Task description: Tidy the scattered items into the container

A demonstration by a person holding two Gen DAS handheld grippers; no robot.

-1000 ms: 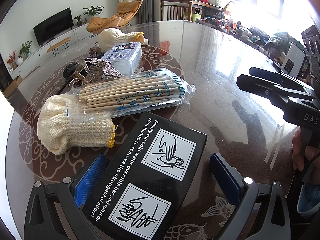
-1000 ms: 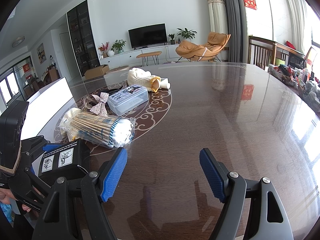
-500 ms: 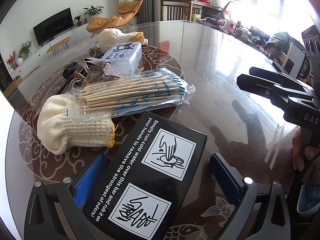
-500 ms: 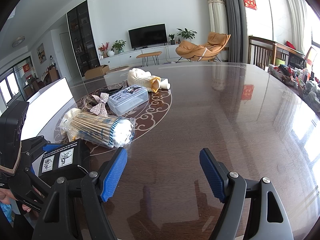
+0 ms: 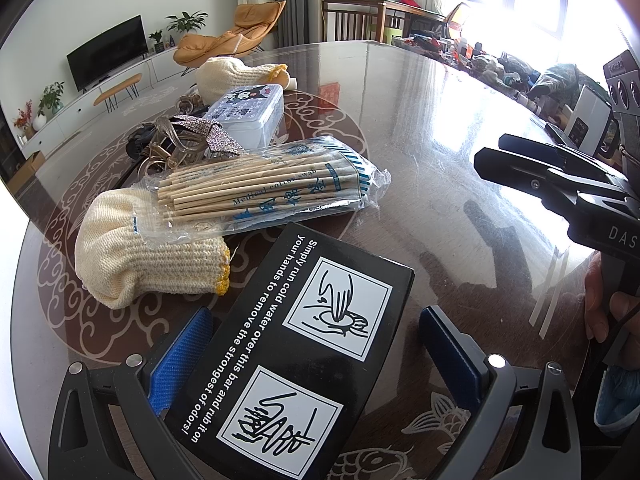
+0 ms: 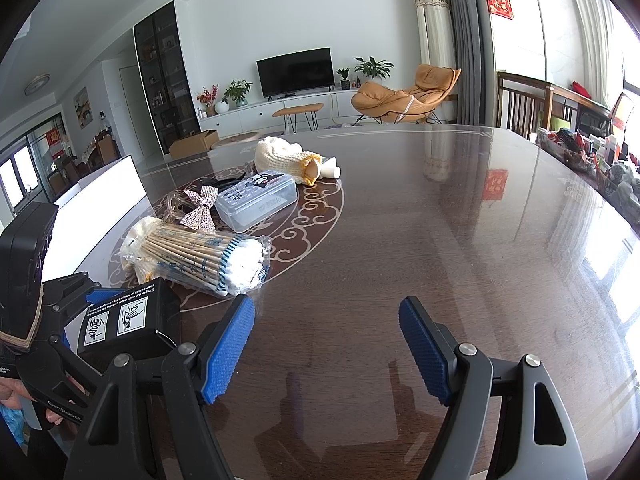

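A black box with white hand-washing pictures [image 5: 296, 356] lies between the blue pads of my left gripper [image 5: 316, 344], which is open around it; the left pad is near its edge and the right pad stands clear. The box also shows in the right wrist view [image 6: 124, 320]. Beyond it lie a cream knitted glove [image 5: 148, 252], a bag of cotton swabs [image 5: 264, 192], a sparkly bow [image 5: 208, 136], a clear lidded plastic box [image 5: 248, 114] and a second glove [image 5: 236, 74]. My right gripper [image 6: 326, 346] is open and empty above bare table.
The dark glossy round table [image 6: 460, 240] has an ornate centre ring. Clutter lines its far right edge [image 5: 500, 68]. A white board [image 6: 100, 196] stands at the table's left side. My right gripper's body [image 5: 560, 188] shows at the right of the left wrist view.
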